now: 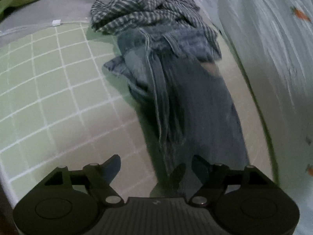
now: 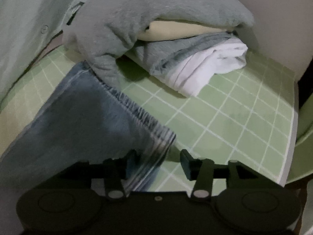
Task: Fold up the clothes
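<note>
Left wrist view shows the left gripper (image 1: 156, 165) with its fingers spread and nothing pinched, above jeans (image 1: 195, 101) stretched along a green checked mat (image 1: 49, 98), a checked shirt (image 1: 140, 9) bunched at their far end. Right wrist view shows the right gripper (image 2: 158, 162) spread too, the jeans' hem (image 2: 148, 156) lying loose between its fingers, with a pile of folded clothes (image 2: 176, 45) beyond

Jeans (image 2: 82, 121): coarse denim, stitched hem. Grey towel (image 2: 156, 9): fluffy pile. Checked shirt (image 1: 140, 9): thin woven cloth. Gridded mat (image 2: 234, 117): smooth, matt.
</note>
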`<state>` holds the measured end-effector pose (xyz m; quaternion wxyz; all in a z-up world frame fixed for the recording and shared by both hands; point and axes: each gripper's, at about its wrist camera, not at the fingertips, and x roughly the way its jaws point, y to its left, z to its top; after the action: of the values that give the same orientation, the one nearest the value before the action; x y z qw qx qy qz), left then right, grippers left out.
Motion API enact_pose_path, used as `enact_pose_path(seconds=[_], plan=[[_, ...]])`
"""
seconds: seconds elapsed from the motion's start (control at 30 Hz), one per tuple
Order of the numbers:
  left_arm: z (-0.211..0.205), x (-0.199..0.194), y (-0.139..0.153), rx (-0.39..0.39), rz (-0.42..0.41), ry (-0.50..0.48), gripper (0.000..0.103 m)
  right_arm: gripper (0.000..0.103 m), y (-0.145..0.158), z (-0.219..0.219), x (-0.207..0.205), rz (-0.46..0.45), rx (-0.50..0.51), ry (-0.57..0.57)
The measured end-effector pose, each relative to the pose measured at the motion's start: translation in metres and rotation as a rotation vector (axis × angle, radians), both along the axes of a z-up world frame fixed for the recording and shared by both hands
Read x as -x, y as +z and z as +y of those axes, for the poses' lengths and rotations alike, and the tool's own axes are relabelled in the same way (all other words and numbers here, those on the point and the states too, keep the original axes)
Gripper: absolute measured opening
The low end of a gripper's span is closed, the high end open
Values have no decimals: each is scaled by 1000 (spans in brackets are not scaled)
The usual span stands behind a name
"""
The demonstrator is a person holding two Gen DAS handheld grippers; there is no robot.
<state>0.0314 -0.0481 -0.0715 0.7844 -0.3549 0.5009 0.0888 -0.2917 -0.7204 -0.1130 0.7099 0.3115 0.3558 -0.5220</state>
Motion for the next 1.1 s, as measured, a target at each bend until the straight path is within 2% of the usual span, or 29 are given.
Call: enact_pose_path(seconds=[0.07,0.1,0.33,0.47,0.53,0.6,0.7,0.83,0.97,1.1], plan=[[7,-10,-5,17,-11,29,86,71,6,13,-2,-22,14,14],[11,-14,-7,25,-15,42,87,73,9,20,-5,-30,27,25],[31,-39,-20,94,-49,107,89,74,25,67,-26,-77,32,103],[43,-46,-23,121,-82,159,87,74,30,87,-39,-64,30,146],[45,-49,-24,128,-84,186,79,74,31,96,-45,-53,31,161],[45,-51,-24,104,-65,207,46,74,30,103,-49,-48,25,170],[49,-48,-29,119,-73,220,28,74,28,116,-57,-39,15,182],[55,-36,-23,97,-97,199,20,73,26,129,-65,-37,3,201],[55,-19,-5,-23,-143,133,18,72,23,139,-73,-40,-6,221],[50,-1,14,-103,-221,82,18,72,21,142,-76,-51,-10,231]])
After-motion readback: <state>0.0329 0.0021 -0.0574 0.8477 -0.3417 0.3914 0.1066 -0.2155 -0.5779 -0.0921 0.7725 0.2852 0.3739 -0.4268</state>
